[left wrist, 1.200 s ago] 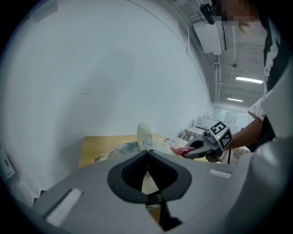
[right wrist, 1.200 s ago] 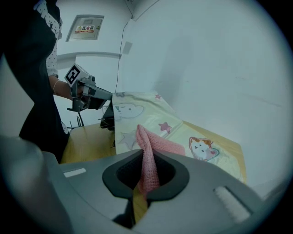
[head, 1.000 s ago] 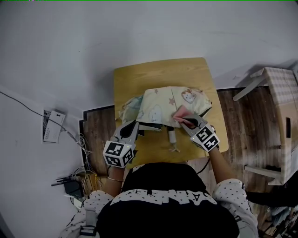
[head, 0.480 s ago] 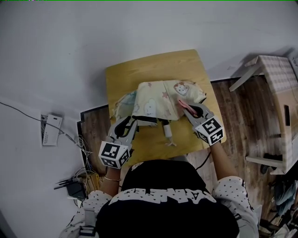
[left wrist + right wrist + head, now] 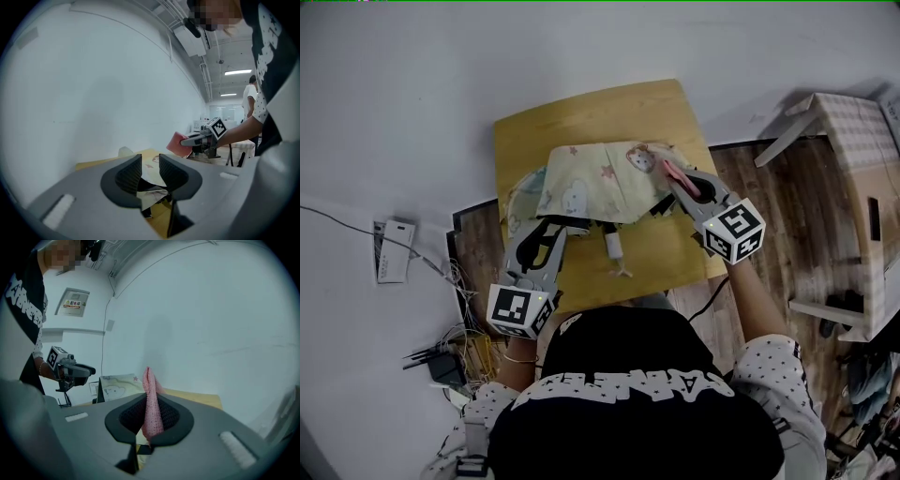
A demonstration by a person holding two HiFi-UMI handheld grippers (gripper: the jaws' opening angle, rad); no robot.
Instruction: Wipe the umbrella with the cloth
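The left tongs (image 5: 565, 228) are opening. Their pads stand apart, and the near hem of the umbrella (image 5: 600, 178) shows in the gap with neither pad pressing it. The umbrella, a pale printed canopy lying collapsed on the table (image 5: 581, 108), sits just ahead of both tongs, its white handle (image 5: 615, 246) pointing back between them. The right tongs (image 5: 680, 178) are clamped on the pink cloth (image 5: 152, 399), which stands up out of the jaws and looks raised clear over the umbrella's right end.

To wipe well, I judge the left tongs should pin the hem before the cloth comes down, so the fabric doesn't bunch. Then lay the cloth flat and draw it away from the pinned edge.

I can't tell whether the left pads brush the hem. From the head view the cloth is only a sliver at the right tongs' tips, and the canopy's underside and ribs are hidden.
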